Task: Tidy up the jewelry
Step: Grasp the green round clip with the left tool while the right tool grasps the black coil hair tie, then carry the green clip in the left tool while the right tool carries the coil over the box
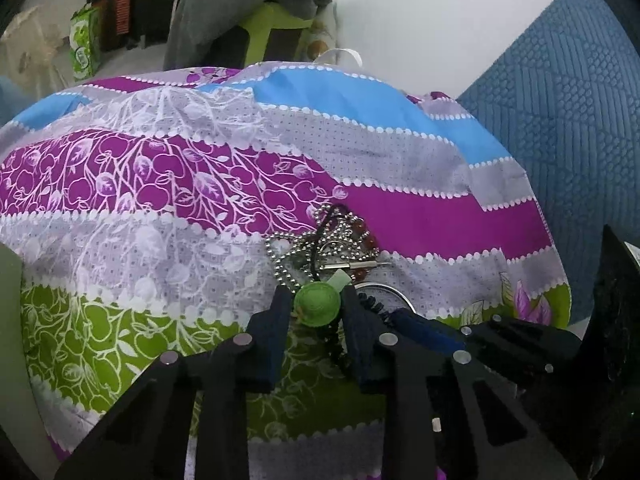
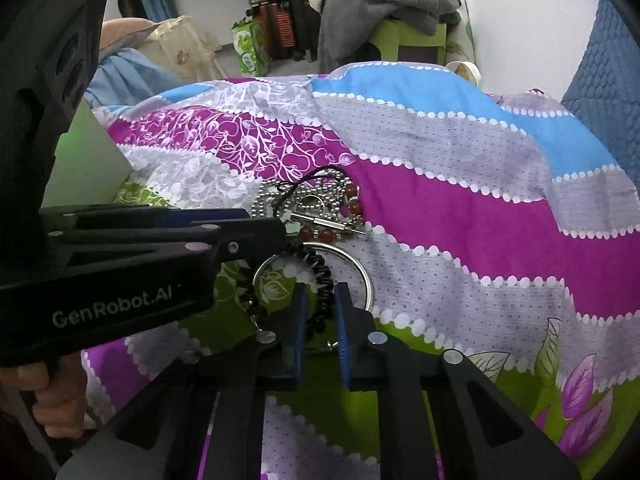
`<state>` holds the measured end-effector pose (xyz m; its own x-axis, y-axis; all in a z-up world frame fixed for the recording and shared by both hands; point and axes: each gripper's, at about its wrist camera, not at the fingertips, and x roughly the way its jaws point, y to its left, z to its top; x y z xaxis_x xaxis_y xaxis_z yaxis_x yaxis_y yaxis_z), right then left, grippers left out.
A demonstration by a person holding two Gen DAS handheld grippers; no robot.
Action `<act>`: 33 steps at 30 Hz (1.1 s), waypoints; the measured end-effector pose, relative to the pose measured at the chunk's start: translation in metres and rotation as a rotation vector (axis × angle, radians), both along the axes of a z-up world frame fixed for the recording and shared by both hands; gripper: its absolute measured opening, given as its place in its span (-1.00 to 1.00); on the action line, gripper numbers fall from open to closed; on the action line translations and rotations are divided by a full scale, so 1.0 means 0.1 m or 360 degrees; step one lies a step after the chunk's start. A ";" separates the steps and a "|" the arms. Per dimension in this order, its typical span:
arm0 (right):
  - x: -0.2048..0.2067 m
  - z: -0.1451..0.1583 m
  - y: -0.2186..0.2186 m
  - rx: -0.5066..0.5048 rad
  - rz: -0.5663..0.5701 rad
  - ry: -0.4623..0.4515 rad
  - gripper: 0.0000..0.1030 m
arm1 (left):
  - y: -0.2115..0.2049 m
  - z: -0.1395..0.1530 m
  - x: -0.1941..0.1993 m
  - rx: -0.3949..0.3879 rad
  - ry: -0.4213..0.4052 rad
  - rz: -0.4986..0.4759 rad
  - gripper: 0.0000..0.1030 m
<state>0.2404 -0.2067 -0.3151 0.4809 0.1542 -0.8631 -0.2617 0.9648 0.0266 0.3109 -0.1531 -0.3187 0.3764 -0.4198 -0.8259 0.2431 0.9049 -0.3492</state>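
A tangle of jewelry lies on the patterned bedsheet [image 1: 400, 208]: a silver ball chain [image 1: 294, 250], red beads [image 1: 366, 236], a silver bangle [image 2: 366, 276], a black cord [image 2: 316, 176] and a small metal pin [image 2: 340, 226]. In the left wrist view my left gripper [image 1: 316, 298] is shut on a round green pendant [image 1: 318, 304] at the near edge of the pile. My right gripper [image 2: 322, 294] is shut on a black coil bracelet [image 2: 326, 280] that lies across the bangle. The left gripper [image 2: 280, 232] reaches in from the left, close beside the right one.
The sheet [image 2: 460, 208] drapes over a raised mound. A blue quilted surface [image 1: 560, 120] lies to the right. Behind are a green stool [image 2: 400, 36] piled with grey clothes, suitcases [image 2: 276, 32] and a green bag. A pale green board [image 2: 84, 160] stands left; a hand [image 2: 56, 396] holds the left gripper.
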 end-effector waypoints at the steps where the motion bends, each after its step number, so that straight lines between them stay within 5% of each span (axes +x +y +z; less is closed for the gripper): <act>1: 0.00 0.00 0.00 -0.0020 -0.0006 0.0000 -0.86 | -0.01 0.00 -0.01 0.0008 -0.0004 0.0000 -0.52; 12: -0.02 0.19 -0.13 0.0083 -0.0138 0.0007 -0.87 | 0.19 0.27 -0.17 0.0011 -0.0064 0.0075 -0.53; 33: -0.23 1.58 0.10 0.0161 -0.0242 -0.0346 -0.87 | 1.07 1.64 -0.56 0.0038 -0.0310 0.0267 -0.52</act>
<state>0.2178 -0.1963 -0.1576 0.6772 0.1462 -0.7211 -0.1245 0.9887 0.0836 0.2553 -0.0460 -0.1552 0.5921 -0.3192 -0.7400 0.1494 0.9458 -0.2884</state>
